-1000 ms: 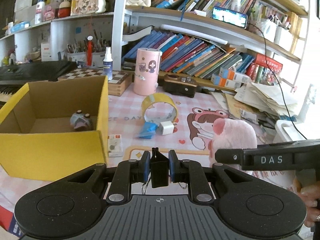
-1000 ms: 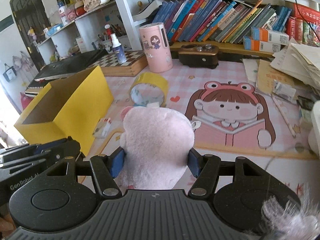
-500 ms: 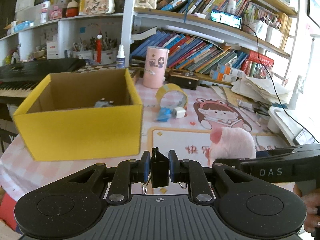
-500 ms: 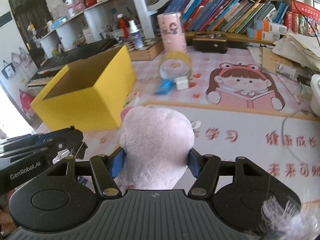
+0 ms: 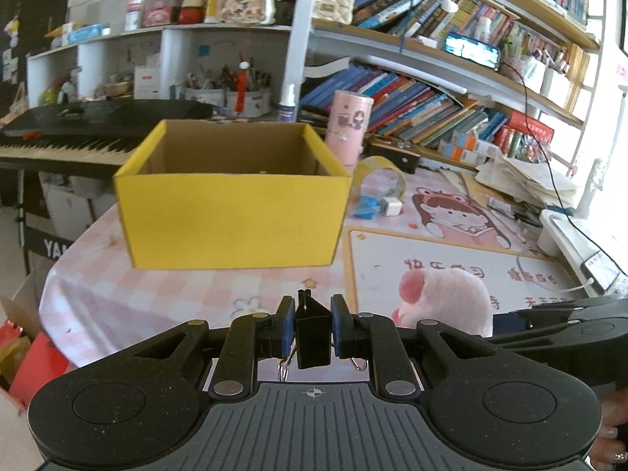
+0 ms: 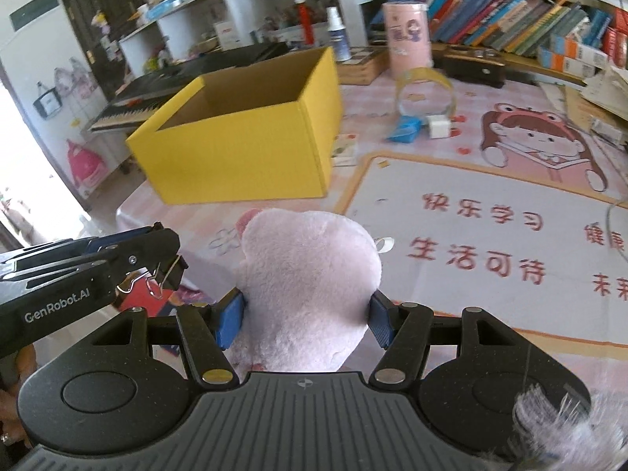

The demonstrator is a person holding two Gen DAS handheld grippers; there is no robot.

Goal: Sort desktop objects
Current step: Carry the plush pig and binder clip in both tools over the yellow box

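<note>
Bright daylight, blown-out glare at both views' outer edges; strong fisheye bending; slight motion blur on yellow cardboard box (image 5: pixel 231 200).

A home study or child's room: beyond the jaws stand crowded bookshelves (image 5: pixel 424 98), a keyboard piano (image 5: pixel 78 133) off to the left, and a cartoon desk mat (image 6: pixel 490 212) (pink, with Chinese lettering) ahead.

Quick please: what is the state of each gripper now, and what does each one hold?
Left gripper: closed on a black binder clip.
Right gripper: closed on a pink plush toy.
</note>
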